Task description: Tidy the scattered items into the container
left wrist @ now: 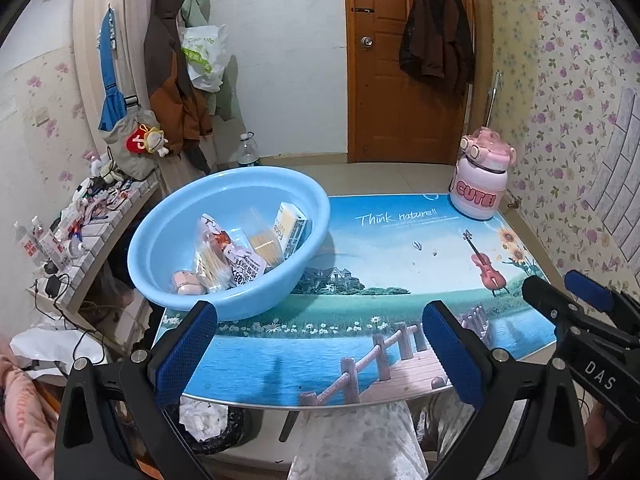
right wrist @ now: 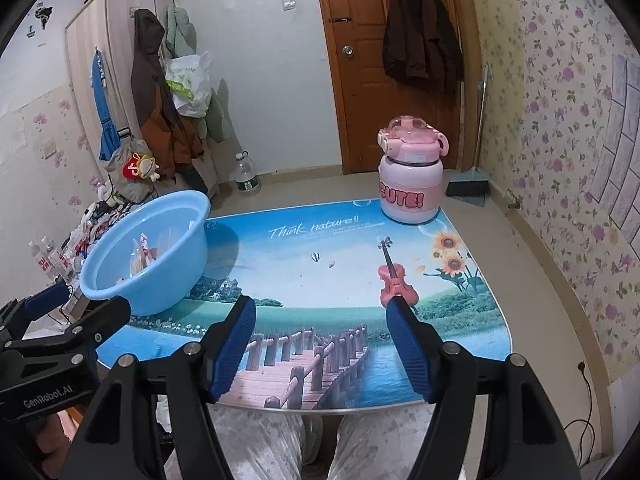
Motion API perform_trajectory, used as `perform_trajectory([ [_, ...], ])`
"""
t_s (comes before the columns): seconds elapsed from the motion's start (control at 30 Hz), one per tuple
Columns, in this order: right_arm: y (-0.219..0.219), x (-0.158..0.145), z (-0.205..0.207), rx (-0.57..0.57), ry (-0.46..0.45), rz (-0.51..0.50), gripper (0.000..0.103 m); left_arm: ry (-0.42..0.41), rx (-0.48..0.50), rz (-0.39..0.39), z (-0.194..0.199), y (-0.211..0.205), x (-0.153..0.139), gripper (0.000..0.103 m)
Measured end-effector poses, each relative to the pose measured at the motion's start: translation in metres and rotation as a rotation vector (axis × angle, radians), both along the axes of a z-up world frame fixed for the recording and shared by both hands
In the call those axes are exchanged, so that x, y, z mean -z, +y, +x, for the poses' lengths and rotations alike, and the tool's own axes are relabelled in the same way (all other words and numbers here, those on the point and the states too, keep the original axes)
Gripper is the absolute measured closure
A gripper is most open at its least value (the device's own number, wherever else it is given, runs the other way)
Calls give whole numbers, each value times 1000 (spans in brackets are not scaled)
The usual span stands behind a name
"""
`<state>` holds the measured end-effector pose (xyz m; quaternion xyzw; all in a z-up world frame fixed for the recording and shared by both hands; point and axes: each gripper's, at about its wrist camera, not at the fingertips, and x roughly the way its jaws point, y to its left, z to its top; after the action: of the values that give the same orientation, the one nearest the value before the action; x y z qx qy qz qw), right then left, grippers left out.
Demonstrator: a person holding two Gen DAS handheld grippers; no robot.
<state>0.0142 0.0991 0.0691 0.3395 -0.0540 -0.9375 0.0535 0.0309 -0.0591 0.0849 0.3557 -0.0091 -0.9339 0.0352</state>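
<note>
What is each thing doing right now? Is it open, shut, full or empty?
Blue basin: upright on the table, holding packets and a small box.
Pink bottle: upright at the table's far edge, lid shut.
Door: shut.
Left hand-held gripper: open, holding nothing.
Right hand-held gripper: open, holding nothing.
Table: only the basin and bottle stand on it.

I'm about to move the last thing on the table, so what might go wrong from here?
The basin sits at the table's left edge, its side seemingly past the rim; a nudge could tip it off. The pink bottle stands upright at the far corner, and looks too wide for the open right gripper, so a grasp could slip or knock it over. The left gripper, open and empty, is close by and could collide.
</note>
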Motion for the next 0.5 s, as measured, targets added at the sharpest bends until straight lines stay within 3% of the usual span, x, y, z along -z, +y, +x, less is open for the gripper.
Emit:
perform_trajectory([
  [0.5, 7, -2, 2, 23, -24, -12, 33, -13, 1, -13, -3, 8, 0, 0],
])
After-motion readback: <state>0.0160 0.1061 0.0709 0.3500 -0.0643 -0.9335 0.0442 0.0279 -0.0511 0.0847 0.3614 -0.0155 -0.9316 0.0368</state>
